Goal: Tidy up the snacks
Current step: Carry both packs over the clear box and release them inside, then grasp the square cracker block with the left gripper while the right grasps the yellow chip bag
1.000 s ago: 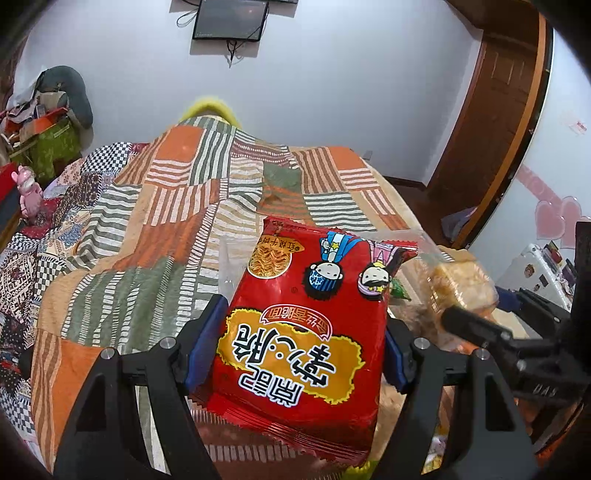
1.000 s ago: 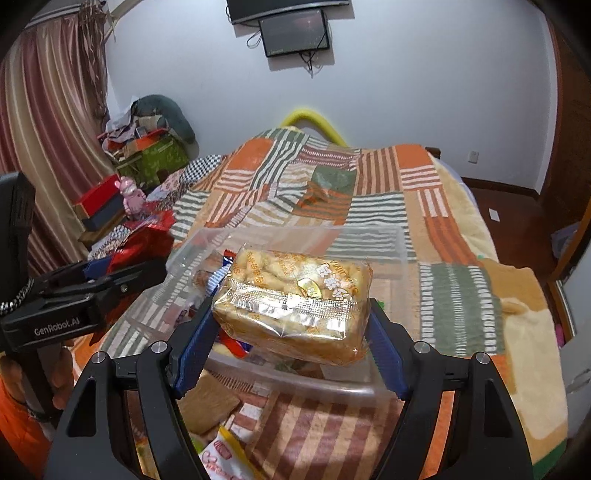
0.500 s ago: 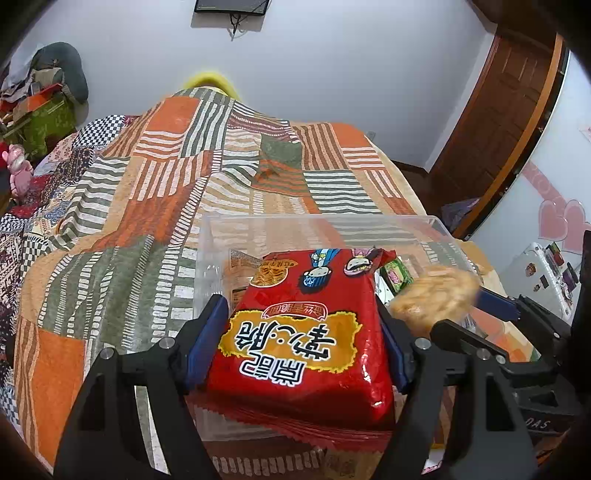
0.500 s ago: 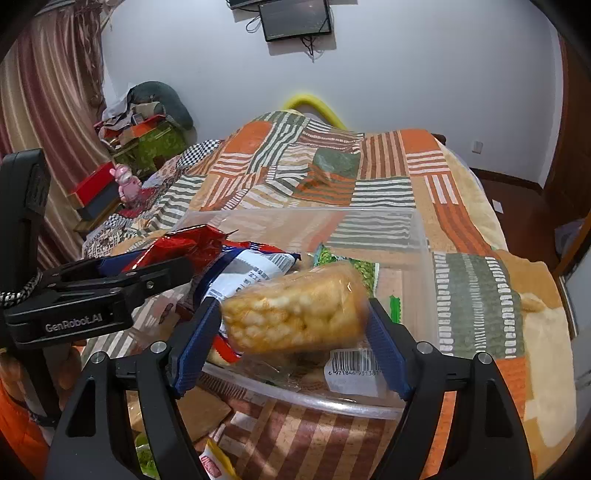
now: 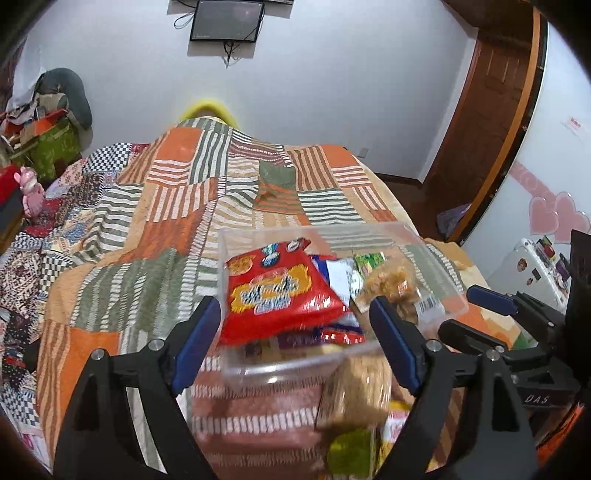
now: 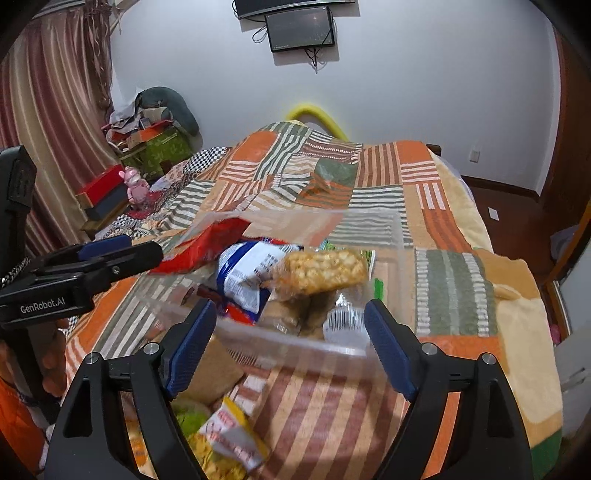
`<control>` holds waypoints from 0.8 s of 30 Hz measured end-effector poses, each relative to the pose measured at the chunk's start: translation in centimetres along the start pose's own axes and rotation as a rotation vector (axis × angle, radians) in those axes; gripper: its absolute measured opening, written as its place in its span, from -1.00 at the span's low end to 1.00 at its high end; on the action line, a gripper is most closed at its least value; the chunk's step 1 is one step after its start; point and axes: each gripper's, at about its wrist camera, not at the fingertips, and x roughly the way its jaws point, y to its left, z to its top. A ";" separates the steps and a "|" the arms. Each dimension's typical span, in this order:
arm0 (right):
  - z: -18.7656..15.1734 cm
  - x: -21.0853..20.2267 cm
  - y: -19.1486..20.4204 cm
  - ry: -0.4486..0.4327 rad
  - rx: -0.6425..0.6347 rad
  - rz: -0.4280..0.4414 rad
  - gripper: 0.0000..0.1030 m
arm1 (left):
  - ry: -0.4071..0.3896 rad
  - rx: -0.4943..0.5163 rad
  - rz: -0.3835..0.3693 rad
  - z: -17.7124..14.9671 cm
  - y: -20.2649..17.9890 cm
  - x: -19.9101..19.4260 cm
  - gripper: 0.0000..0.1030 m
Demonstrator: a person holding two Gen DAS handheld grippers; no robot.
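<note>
Now both hand-held grippers, left and right, are opening, pinching nothing; the red snack packet and biscuit pack are lying in the clear bin on the bed. Light, crinkly, crushable bags: gripping flat sides gently seems wisest.

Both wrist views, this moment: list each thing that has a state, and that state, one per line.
Left gripper: jaws opening, nothing pressed between the pads.
Right gripper: jaws opening, pads clear of any pack.
Red snack bag: released, lying tilted in the bin.
Clear pack of puffed snacks: released, resting on top of the other packs.
Clear plastic bin: lidless, partly filled, on the bedspread.
Wall screen: dark.
</note>
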 end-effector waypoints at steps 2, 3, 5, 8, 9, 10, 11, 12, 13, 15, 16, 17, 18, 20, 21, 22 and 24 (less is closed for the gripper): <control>-0.7 -0.4 0.2 0.011 -0.002 0.000 0.58 | 0.004 0.001 0.007 -0.7 0.1 -0.6 0.62; -1.1 -0.4 0.3 0.018 -0.002 0.002 0.58 | 0.007 0.000 0.010 -1.1 0.3 -0.9 0.62; -2.0 -0.4 0.5 0.044 0.003 0.010 0.59 | 0.017 0.002 0.022 -2.1 0.6 -1.5 0.62; -3.5 0.2 1.0 0.087 0.005 0.020 0.59 | 0.040 0.019 0.042 -3.7 0.9 -2.0 0.62; -4.1 0.5 1.2 0.106 0.003 0.023 0.59 | 0.050 0.024 0.049 -4.2 1.0 -1.9 0.62; -4.6 1.0 1.5 0.129 -0.001 0.026 0.59 | 0.061 0.030 0.056 -4.8 1.1 -2.0 0.62; -5.2 1.4 1.7 0.149 -0.005 0.029 0.59 | 0.071 0.035 0.059 -5.2 1.1 -1.9 0.62; -5.7 1.9 2.0 0.169 -0.009 0.031 0.59 | 0.080 0.038 0.060 -5.7 1.1 -1.9 0.62; -6.2 2.3 2.3 0.189 -0.013 0.034 0.59 | 0.089 0.040 0.059 -6.1 1.1 -1.9 0.62; -7.0 3.1 2.7 0.215 -0.024 0.033 0.59 | 0.101 0.041 0.054 -6.8 1.0 -2.0 0.62; -7.2 3.4 2.8 0.228 -0.031 0.028 0.59 | 0.106 0.045 0.048 -7.2 0.9 -2.0 0.62; -7.4 3.7 2.8 0.235 -0.037 0.020 0.58 | 0.108 0.049 0.045 -7.5 0.5 -2.1 0.62; -7.6 3.9 2.7 0.239 -0.041 0.013 0.59 | 0.110 0.055 0.039 -7.6 0.3 -2.0 0.62; -7.7 3.8 2.4 0.233 -0.047 -0.007 0.55 | 0.110 0.079 0.029 -7.7 -0.6 -1.9 0.62; -7.7 3.7 2.1 0.229 -0.053 -0.017 0.54 | 0.108 0.088 0.023 -7.9 -0.9 -1.9 0.62; -7.7 3.5 1.7 0.227 -0.055 -0.023 0.54 | 0.107 0.099 0.015 -7.8 -1.4 -1.8 0.62; -8.0 2.9 1.0 0.219 -0.051 -0.037 0.46 | 0.105 0.116 0.006 -7.8 -2.2 -1.3 0.62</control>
